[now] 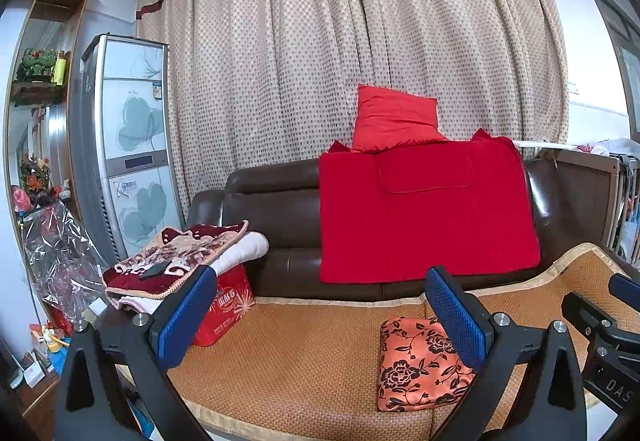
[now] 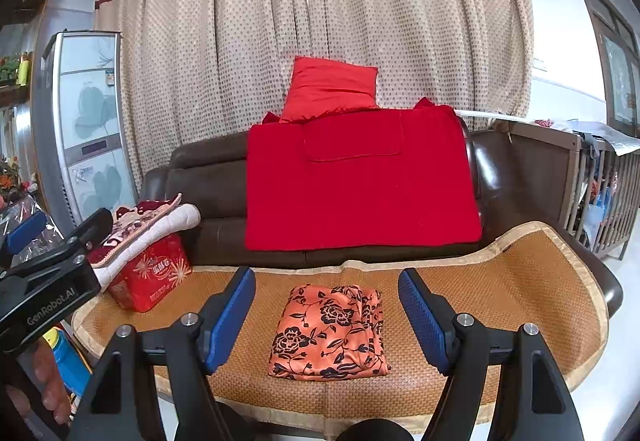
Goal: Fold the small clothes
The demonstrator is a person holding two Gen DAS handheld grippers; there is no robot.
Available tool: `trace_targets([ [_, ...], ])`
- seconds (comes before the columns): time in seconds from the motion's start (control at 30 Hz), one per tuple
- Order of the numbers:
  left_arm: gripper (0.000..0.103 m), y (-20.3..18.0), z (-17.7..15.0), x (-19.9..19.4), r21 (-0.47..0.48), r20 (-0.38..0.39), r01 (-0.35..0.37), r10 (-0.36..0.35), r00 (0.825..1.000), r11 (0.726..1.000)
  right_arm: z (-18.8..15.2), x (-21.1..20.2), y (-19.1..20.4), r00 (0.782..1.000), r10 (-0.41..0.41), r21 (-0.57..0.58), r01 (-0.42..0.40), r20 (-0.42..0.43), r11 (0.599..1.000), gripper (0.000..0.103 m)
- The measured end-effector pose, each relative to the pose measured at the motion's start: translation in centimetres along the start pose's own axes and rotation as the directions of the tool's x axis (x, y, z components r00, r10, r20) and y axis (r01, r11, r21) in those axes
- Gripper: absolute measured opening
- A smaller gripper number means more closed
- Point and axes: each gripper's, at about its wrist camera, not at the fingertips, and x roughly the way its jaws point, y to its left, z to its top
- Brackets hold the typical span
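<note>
An orange garment with a black flower print lies folded into a neat rectangle on the woven sofa mat. It also shows in the left wrist view, partly behind my right finger there. My right gripper is open and empty, held back above the mat with the folded garment framed between its blue pads. My left gripper is open and empty, to the left of the garment. Neither gripper touches the cloth.
A red blanket and red pillow drape the brown sofa back. A red box under folded quilts sits at the mat's left end. A standing air conditioner and curtain are behind. A wooden crib stands right.
</note>
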Motion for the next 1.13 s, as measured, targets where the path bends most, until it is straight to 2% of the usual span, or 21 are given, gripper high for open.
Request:
trace_targets([
  [0.73,0.103,0.3,-0.9,4.2,-0.02,-0.057,-0.006,0.005,0.998,1.0,0.0,4.0,0.7,0.999,-0.016,-0.012,0.016,-0.042,1.0,0.077],
  [1.0,0.103,-0.5,-1.3,7.3,-0.02,-0.088,-0.016,0.014,0.996,1.0,0.0,7.6,0.6,0.997,-0.009,-0.021,0.008,-0.082,1.0,0.077],
  [1.13,0.103,-1.4,-1.7,9.9,0.004,-0.104,-0.036,0.037,0.994,0.999,0.1,10.7,-0.4,0.994,-0.006,-0.015,0.005,-0.112,1.0,0.077],
])
